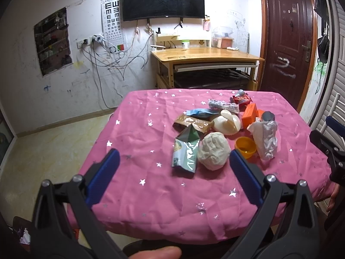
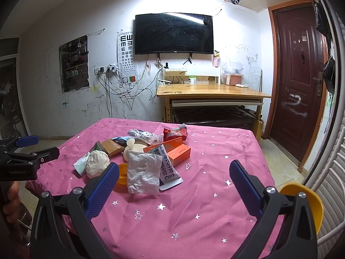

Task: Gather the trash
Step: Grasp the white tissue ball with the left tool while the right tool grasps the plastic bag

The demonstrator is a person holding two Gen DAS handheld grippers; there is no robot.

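Note:
A heap of trash lies on the pink star-print tablecloth [image 1: 151,190]. In it are a crumpled white paper ball [image 1: 214,151], a green snack packet [image 1: 185,155], a small orange cup [image 1: 245,146], a crumpled clear wrapper [image 1: 266,140], an orange box [image 1: 249,116] and a red packet [image 1: 242,100]. My left gripper [image 1: 173,157] is open, hovering before the near side of the heap, its fingers apart from it. My right gripper [image 2: 174,165] is also open, to the right of the clear wrapper [image 2: 143,172] and paper ball [image 2: 97,164]. Neither holds anything.
A wooden desk [image 1: 207,56] stands behind the table under a wall television. A brown door [image 2: 299,82] is at the right. A yellow seat [image 2: 301,202] sits by the table's right edge. Bare cloth [image 2: 194,215] spreads in front of the heap.

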